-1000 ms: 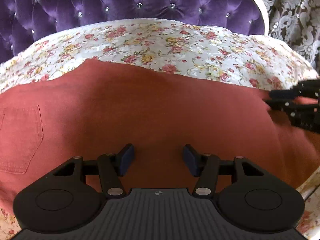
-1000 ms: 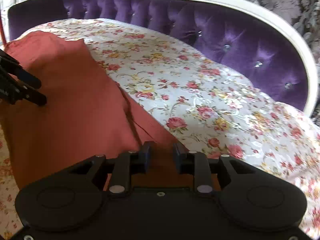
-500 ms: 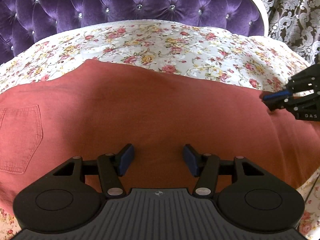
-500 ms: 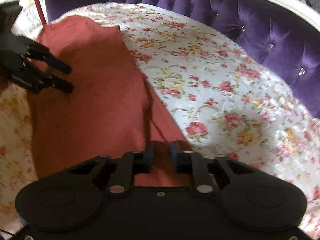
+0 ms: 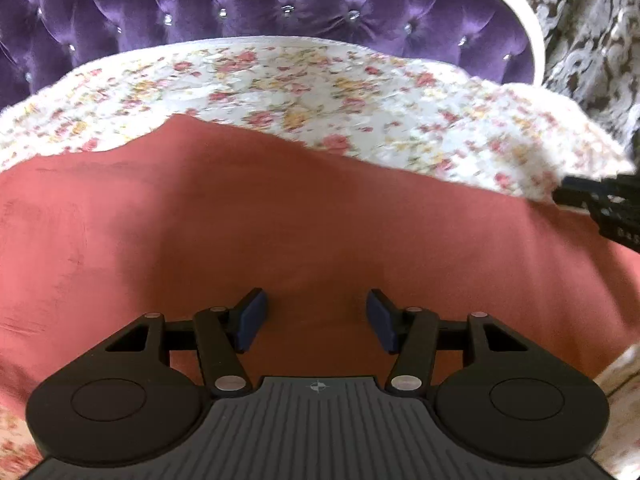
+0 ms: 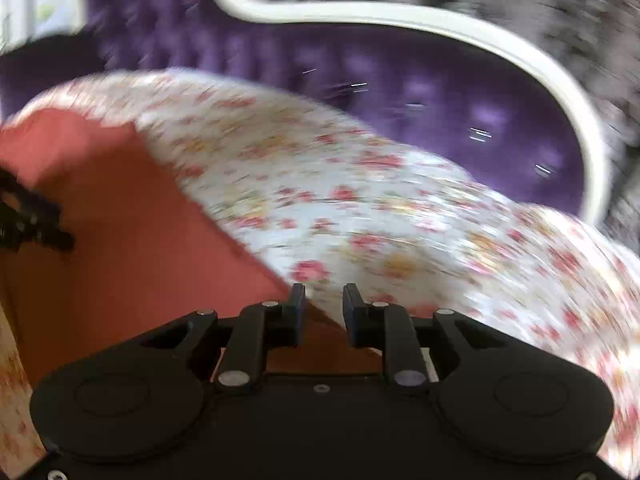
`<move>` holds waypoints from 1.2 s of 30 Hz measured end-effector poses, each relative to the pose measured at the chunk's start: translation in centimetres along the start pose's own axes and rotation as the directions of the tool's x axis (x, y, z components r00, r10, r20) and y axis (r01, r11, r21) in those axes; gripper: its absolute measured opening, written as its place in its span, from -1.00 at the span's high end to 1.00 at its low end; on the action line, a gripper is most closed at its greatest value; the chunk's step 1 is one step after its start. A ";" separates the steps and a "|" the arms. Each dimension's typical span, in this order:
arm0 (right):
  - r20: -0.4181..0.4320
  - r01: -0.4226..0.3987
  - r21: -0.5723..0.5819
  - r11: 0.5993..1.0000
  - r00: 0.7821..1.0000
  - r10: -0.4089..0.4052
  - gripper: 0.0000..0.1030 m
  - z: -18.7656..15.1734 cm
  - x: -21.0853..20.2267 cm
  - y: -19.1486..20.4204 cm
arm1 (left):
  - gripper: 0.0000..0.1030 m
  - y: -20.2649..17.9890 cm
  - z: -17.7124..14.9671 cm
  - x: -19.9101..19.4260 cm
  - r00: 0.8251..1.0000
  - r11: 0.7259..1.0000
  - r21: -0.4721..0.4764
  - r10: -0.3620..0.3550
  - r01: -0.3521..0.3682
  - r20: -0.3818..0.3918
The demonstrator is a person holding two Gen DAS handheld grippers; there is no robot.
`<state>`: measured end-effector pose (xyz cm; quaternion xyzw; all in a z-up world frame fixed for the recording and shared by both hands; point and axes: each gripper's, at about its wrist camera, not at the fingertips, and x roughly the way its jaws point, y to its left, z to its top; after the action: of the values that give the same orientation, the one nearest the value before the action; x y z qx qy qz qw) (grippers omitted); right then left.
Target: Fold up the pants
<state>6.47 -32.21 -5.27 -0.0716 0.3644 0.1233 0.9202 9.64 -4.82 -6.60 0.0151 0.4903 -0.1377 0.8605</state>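
Observation:
Rust-red pants (image 5: 304, 216) lie spread flat across a floral bedspread (image 5: 320, 92). My left gripper (image 5: 316, 318) is open and empty, hovering low over the near edge of the pants. My right gripper (image 6: 323, 308) has its jaws a little apart over the far edge of the pants (image 6: 132, 240), with nothing between them; this view is blurred by motion. The right gripper also shows at the right edge of the left wrist view (image 5: 600, 208). The left gripper shows at the left edge of the right wrist view (image 6: 28, 220).
A purple tufted headboard (image 5: 280, 12) with a white frame (image 6: 440, 28) stands behind the bed. Patterned wallpaper (image 5: 592, 24) is beyond it. Floral bedspread (image 6: 360, 208) lies bare past the pants.
My right gripper has let go of the pants' edge and its jaws have opened a little; it has swung up and right quickly. The left gripper moved slightly; the pants lie flatter.

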 end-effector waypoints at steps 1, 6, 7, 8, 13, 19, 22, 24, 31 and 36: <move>-0.005 0.016 0.046 0.999 1.000 -0.015 0.39 -0.4 -0.9 -1.0 | -0.04 -0.5 0.1 0.0 1.000 1.000 -0.001 -0.016 0.016 -0.001; -0.024 0.179 0.203 0.963 0.984 -0.177 0.39 -3.7 -5.9 -6.5 | -0.04 -4.3 0.0 0.0 0.999 0.996 0.070 -0.050 0.049 0.013; -0.031 0.209 0.242 0.947 0.978 -0.208 0.38 -4.4 -6.9 -7.6 | -0.04 -5.2 0.0 0.1 0.998 0.995 0.083 -0.063 0.062 0.012; -0.038 0.236 0.281 0.930 0.971 -0.235 0.35 -5.1 -7.8 -8.7 | -0.04 -5.9 -0.1 0.2 0.997 0.993 0.092 -0.076 0.074 0.010; -0.086 0.297 0.448 0.843 0.953 -0.290 -0.15 -7.6 -10.2 -13.4 | -0.04 -8.8 -0.6 1.9 0.996 0.989 0.116 -0.089 0.090 -0.014; -0.133 0.190 0.523 0.831 0.981 -0.141 -0.15 -8.9 -8.9 -15.3 | -0.06 -10.3 -1.3 2.2 1.000 0.983 0.181 -0.018 0.014 0.021; -0.132 0.143 0.542 0.828 0.988 -0.084 0.42 -9.2 -8.0 -15.3 | -0.05 -10.1 -1.1 2.2 1.000 0.986 0.166 -0.016 0.014 0.011; -0.088 0.125 0.514 0.849 0.992 -0.092 0.78 -9.1 -8.3 -14.6 | -0.05 -10.1 -1.0 2.2 1.000 0.986 0.163 -0.014 0.013 0.006; -0.068 0.268 0.321 0.909 0.963 -0.260 0.72 -8.9 -8.2 -11.8 | -0.06 -10.6 -1.1 2.3 1.000 0.987 0.161 0.008 -0.009 0.012; -0.117 0.301 0.442 0.845 0.953 -0.278 -0.04 -11.0 -8.7 -13.9 | -0.07 -10.4 -1.0 2.2 1.000 0.987 0.161 0.005 -0.006 0.009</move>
<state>-2.95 -49.53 -6.62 0.0885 0.3904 -0.1072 0.9101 7.23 -15.16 -7.88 0.0852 0.4740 -0.1743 0.8589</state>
